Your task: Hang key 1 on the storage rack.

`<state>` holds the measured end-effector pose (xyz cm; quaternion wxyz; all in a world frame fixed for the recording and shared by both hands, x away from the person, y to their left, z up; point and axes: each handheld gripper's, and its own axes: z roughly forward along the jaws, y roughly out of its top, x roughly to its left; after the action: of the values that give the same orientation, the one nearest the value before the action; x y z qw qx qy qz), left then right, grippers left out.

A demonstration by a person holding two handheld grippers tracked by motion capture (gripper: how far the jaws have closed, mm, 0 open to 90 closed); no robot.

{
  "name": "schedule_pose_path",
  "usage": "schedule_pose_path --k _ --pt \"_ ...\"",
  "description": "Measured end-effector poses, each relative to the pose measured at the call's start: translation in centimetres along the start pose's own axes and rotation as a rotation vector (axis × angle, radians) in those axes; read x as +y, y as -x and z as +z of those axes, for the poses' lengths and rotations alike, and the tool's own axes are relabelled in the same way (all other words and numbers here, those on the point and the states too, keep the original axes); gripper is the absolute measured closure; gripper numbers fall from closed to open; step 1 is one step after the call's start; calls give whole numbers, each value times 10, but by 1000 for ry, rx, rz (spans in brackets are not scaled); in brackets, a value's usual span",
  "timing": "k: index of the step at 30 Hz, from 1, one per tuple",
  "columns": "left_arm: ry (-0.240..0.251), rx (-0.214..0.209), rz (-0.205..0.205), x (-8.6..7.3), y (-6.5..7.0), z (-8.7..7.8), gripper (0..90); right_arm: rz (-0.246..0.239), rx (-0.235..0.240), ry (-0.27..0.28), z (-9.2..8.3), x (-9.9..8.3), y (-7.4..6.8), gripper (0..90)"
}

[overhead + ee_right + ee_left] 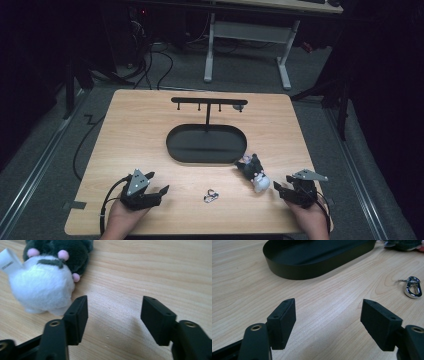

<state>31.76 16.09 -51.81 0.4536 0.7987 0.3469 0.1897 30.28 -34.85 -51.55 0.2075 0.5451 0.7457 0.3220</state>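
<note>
A small plush toy (254,172), black and white with pink spots, lies on the wooden table (130,130) right of centre; in the right gripper view the plush toy (45,277) sits just left of the jaws. My right gripper (281,191) is beside it, open, only bare table between its jaws (113,317). A silver clasp (211,196) lies near the front middle, and the clasp (412,286) is at the right edge of the left gripper view. My left gripper (161,192) rests at the front left, open and empty (328,322).
A black oval tray (175,147) sits at the table's centre, with a black T-shaped stand (207,102) with small hooks rising from its far side. The oval tray (294,270) lies ahead of the left jaws. Desk legs and cables are on the floor behind.
</note>
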Motion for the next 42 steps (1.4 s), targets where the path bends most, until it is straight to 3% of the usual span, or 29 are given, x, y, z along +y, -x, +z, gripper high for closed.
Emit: schedule_pose_path --k 3,9,13,23,32,37,42 --pt "4 -25 -4 0 0 0 291 22 6 -34 1 1 -1 317" --pt "24 -61 14 3 5 -4 291 -18 -10 -143 4 5 -6 283" --pt "37 -91 -4 3 4 -5 291 17 8 -178 3 9 -6 312" --pt "30 -88 -7 1 3 -4 301 -39 7 -297 -6 30 -11 334" --pt "25 -94 -10 0 3 -3 297 -79 8 -422 -4 44 -15 322" --pt "40 -90 14 1 6 -5 296 -88 21 -465 -1 50 -20 308" --pt "32 -89 36 2 8 -4 282 -145 22 -531 0 54 -27 270"
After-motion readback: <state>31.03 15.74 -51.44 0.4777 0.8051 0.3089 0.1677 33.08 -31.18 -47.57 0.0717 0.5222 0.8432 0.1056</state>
